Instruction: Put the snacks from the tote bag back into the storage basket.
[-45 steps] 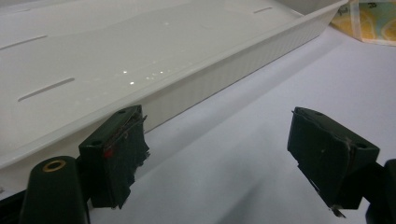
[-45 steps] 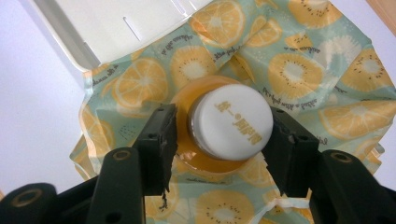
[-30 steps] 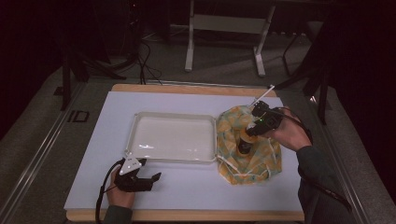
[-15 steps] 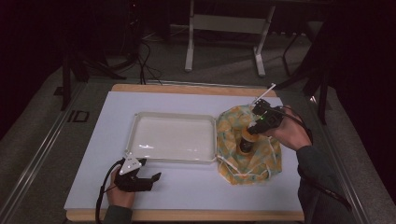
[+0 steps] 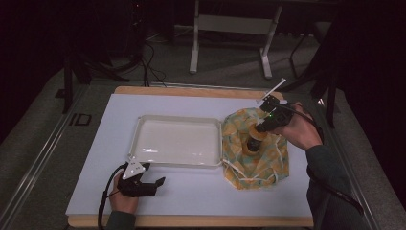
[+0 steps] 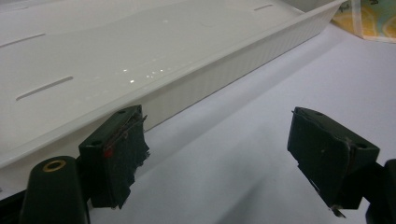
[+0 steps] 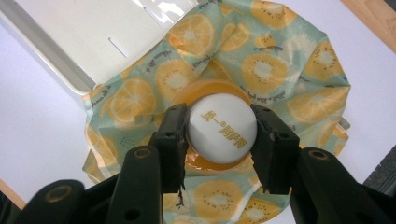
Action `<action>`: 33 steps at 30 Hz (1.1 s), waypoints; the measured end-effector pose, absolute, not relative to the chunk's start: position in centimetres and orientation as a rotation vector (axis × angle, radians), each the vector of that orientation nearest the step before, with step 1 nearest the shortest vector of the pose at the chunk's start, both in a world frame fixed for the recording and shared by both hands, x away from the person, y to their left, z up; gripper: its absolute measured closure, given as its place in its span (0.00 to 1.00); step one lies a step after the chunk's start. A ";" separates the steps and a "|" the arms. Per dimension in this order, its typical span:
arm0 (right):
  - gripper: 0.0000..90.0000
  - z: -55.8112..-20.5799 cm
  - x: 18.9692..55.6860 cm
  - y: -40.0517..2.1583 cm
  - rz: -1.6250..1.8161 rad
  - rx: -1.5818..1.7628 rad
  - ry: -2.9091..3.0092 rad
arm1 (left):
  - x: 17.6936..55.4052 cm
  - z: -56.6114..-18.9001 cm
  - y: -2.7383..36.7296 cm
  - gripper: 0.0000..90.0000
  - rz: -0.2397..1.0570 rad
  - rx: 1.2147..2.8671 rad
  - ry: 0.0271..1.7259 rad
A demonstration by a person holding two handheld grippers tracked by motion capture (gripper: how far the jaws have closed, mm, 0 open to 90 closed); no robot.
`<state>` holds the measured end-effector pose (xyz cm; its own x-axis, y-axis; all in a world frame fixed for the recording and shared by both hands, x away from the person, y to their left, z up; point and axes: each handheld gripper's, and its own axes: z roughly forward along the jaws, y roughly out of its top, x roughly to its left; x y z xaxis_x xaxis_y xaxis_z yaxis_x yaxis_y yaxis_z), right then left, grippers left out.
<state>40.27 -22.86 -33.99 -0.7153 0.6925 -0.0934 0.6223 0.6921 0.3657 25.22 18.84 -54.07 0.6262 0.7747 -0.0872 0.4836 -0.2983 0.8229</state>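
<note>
Right gripper view | right hand-held gripper [image 7: 222, 140] clamps bottle cap [image 7: 222, 128] from above, bottle axis upright | bottle stands on fruit-print cloth [image 7: 280, 74] beside tray [image 5: 177, 142] | left hand-held gripper [image 6: 219, 158] wide, idle on tabletop [image 5: 191, 184], farther off.

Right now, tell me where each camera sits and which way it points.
High view: above the table's near side, looking forward and down; both forearms, left tongs, right tongs.
Left gripper view: rides the left tongs, low over the table, facing the white tray.
Right gripper view: rides the right tongs, looking down on a white bottle cap.
All show the tray and fruit-print cloth.
</note>
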 end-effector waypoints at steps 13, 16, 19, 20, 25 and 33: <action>0.65 -32.9 40.4 -22.8 0.463 1.076 2.667 | 25.2 -54.1 18.9 0.21 0.413 1.965 0.991; 0.65 -32.7 40.5 -22.8 0.469 1.073 2.665 | 25.2 -54.1 18.9 0.21 0.413 1.965 0.990; 0.65 -32.4 40.5 -22.8 0.474 1.076 2.663 | 25.2 -54.1 18.9 0.21 0.414 1.964 0.990; 0.65 -32.3 40.6 -22.8 0.475 1.077 2.662 | 25.2 -54.1 18.9 0.21 0.413 1.964 0.990; 0.65 -32.0 40.6 -22.8 0.480 1.084 2.655 | 25.2 -54.1 18.9 0.21 0.412 1.964 0.990; 0.65 -31.6 40.8 -22.7 0.484 1.091 2.646 | 25.3 -54.1 18.9 0.21 0.412 1.964 0.990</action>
<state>40.77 -22.72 -31.59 -0.6931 0.7150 -0.0922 0.6360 0.6667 0.3886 25.25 18.86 -54.06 0.6281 0.7734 -0.0863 0.4841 -0.3015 0.8214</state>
